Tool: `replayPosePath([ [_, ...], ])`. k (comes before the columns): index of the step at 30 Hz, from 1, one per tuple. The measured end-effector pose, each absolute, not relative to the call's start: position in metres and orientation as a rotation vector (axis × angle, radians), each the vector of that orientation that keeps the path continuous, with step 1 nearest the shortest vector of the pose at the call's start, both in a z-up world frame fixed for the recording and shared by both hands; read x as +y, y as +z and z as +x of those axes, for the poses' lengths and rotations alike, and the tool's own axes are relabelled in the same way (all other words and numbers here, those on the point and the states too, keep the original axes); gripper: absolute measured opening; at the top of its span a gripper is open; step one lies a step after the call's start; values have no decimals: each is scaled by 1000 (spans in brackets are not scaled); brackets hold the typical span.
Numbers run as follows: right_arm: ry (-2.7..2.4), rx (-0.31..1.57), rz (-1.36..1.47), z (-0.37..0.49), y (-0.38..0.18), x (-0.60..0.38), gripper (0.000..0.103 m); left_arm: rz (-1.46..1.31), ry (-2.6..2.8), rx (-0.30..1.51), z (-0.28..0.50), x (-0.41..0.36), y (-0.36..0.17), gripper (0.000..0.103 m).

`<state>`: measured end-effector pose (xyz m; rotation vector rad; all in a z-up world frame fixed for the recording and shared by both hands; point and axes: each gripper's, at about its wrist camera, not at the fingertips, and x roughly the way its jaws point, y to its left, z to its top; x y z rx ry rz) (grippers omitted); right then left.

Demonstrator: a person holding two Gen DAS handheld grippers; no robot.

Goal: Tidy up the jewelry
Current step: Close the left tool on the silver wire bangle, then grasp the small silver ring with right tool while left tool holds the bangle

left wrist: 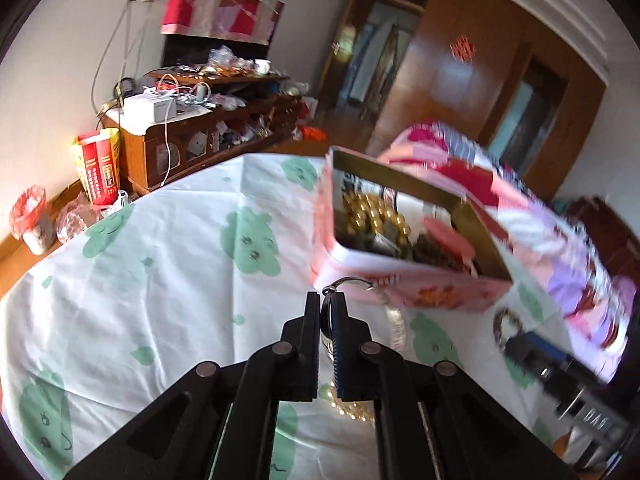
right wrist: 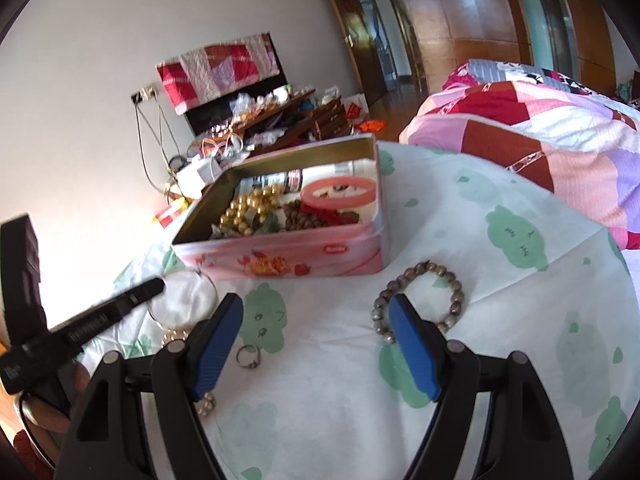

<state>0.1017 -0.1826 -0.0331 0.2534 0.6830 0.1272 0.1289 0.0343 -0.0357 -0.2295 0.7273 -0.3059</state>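
1. My left gripper [left wrist: 328, 300] hides most of the thin bangle [left wrist: 352, 282] it has pinched.
2. The pink tin [left wrist: 400, 280] and quilt [left wrist: 560, 240] at 2 o'clock are smeared by blur.
3. My right gripper [right wrist: 316, 312] covers part of the beaded bracelet [right wrist: 424, 270] at 1 o'clock.
4. The ring [right wrist: 248, 357] is too small to make out.

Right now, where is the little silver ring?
In the right wrist view, the small silver ring lies on the white cloth with green blobs, beside the open right gripper's left finger.

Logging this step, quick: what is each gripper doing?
Left gripper: shut on the thin metal bangle.
Right gripper: open, holding nothing.
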Motion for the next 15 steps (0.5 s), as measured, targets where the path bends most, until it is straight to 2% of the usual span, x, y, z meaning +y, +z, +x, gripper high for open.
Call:
replayPosePath([
  [2, 141, 695, 244, 102, -35, -180, 78, -252, -299, 707, 129, 38, -33, 4],
  [4, 178, 706, 225, 102, -35, -174, 64, -278, -308, 688, 129, 41, -30, 4],
  [7, 243, 762, 152, 105, -41, -157, 49, -286, -314, 677, 129, 41, -29, 4],
  [11, 298, 805, 19, 105, -46, -130, 45, -284, -322, 670, 127, 40, -28, 4],
  [13, 310, 836, -21, 108, -50, -122, 37, -284, -328, 660, 125, 41, -27, 4],
  [15, 311, 871, -43, 112, -56, -118, 36, -284, -336, 649, 123, 42, -26, 4],
])
